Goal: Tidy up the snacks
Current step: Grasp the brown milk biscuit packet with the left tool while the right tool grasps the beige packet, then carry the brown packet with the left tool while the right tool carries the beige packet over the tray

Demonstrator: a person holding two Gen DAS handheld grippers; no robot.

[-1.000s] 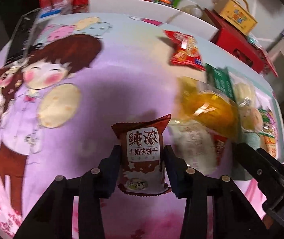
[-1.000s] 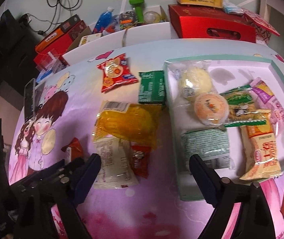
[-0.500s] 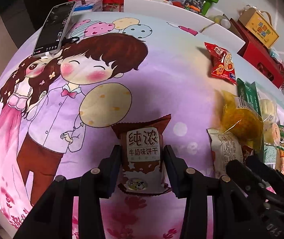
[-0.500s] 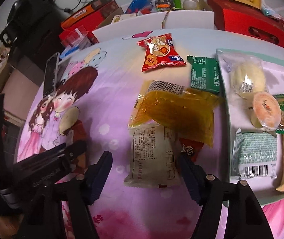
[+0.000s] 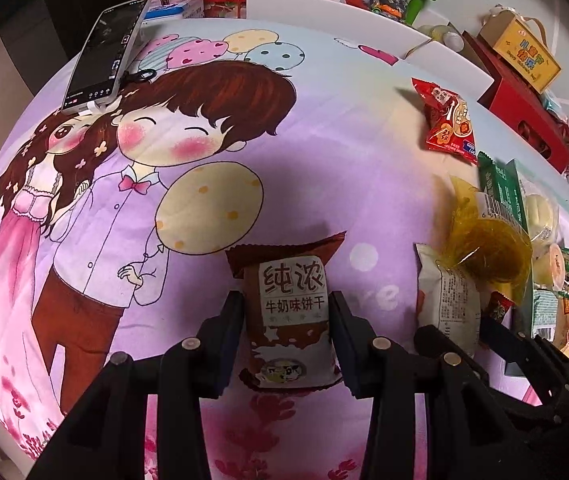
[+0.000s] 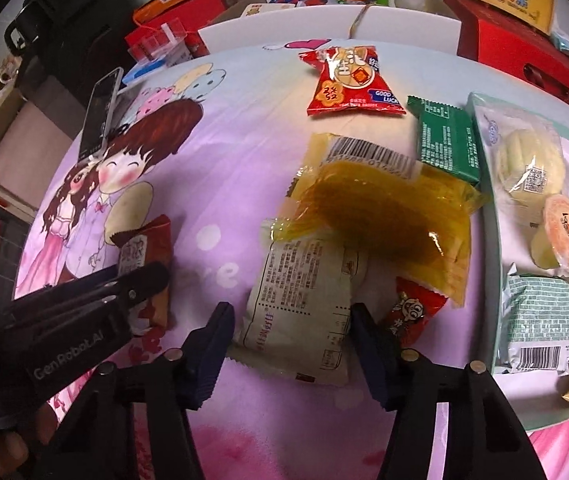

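My left gripper pinches a brown biscuit packet at the lower centre of the left wrist view, both pads tight on its sides. My right gripper has its fingers spread on either side of a white snack packet low in the right wrist view; whether the pads touch it I cannot tell. A small red candy lies just right of it. Above, a yellow bag overlaps the white packet's top. Further up sit a green packet and a red packet. At the right edge a pale tray holds several snacks. A phone lies at the upper left of the cartoon cloth
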